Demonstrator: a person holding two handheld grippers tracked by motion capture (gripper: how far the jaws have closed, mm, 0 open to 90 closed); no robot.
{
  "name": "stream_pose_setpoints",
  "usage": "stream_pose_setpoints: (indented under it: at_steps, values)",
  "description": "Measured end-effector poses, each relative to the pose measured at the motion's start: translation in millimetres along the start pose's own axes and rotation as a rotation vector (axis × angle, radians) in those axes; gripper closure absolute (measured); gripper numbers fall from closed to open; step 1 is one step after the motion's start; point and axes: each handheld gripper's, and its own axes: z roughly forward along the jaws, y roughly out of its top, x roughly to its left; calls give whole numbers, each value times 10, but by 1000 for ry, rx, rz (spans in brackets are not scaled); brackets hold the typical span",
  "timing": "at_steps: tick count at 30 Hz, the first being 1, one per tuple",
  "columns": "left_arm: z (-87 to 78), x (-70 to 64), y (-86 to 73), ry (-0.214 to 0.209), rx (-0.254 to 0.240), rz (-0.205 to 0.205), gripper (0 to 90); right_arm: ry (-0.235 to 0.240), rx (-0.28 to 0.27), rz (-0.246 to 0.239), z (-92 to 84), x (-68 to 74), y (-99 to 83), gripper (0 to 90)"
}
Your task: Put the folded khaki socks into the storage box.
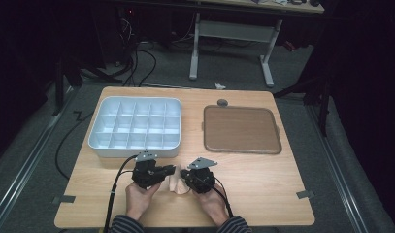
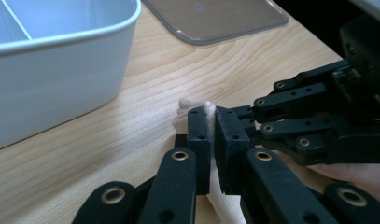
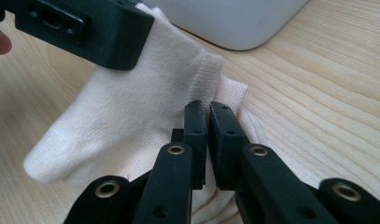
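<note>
Wooden table [image 1: 263, 194] carrying white compartment box [image 1: 136, 127] at far left, brown lid [image 1: 242, 129] at far right; both lying apart from work

Cream sock [image 3: 127, 112] sitting at near edge, between both hands

Left gripper [image 2: 210, 122] pinching sock cuff, jaws nearly together on fabric

Right gripper [image 3: 208, 116] clamping sock edge likewise

Step in hand, by my reading: folding or stretching sock; next move calling for steady double grip, then carrying toward box

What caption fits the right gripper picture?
Right gripper pinches a cream sock beside the white bin.
</note>
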Motion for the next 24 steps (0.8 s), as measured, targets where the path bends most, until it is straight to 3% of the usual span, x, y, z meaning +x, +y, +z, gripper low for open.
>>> stream_pose_setpoints:
  at_steps: [17,24]
  values:
    - [-23,26,7,-2,-3,-7,862,51,13,-23,94,99,72,854]
    - [-10,35,6,38,18,-19,862,25,-30,-10,-31,71,74,729]
